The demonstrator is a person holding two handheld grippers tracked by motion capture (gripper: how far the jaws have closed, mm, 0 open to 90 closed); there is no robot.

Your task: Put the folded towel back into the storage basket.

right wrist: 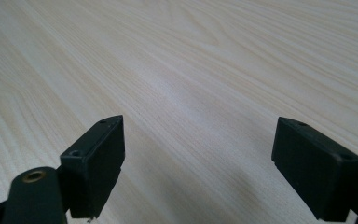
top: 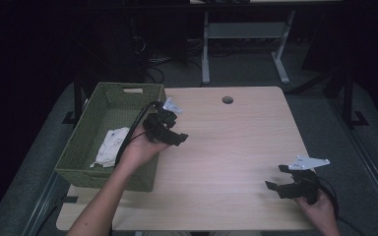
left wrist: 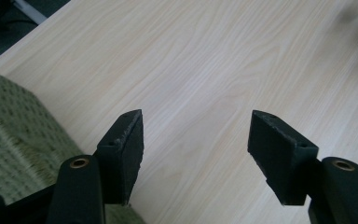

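My left gripper [top: 174,136] hangs over the right rim of a green woven basket [top: 78,147], pointing out over the light wooden table [top: 226,142]. Its jaws stand open with bare wood between them, as the left gripper view [left wrist: 196,140] confirms. A white crumpled cloth [top: 109,146] lies on the basket floor, to the left of that hand. My right gripper [top: 278,179] rests low near the table's front right corner, open, with nothing between its jaws [right wrist: 198,158].
The green basket's side [left wrist: 14,140] sits at the left of the left gripper view. A round cable hole [top: 227,100] is at the table's far edge. A white desk frame [top: 246,39] and dark cables stand beyond the table.
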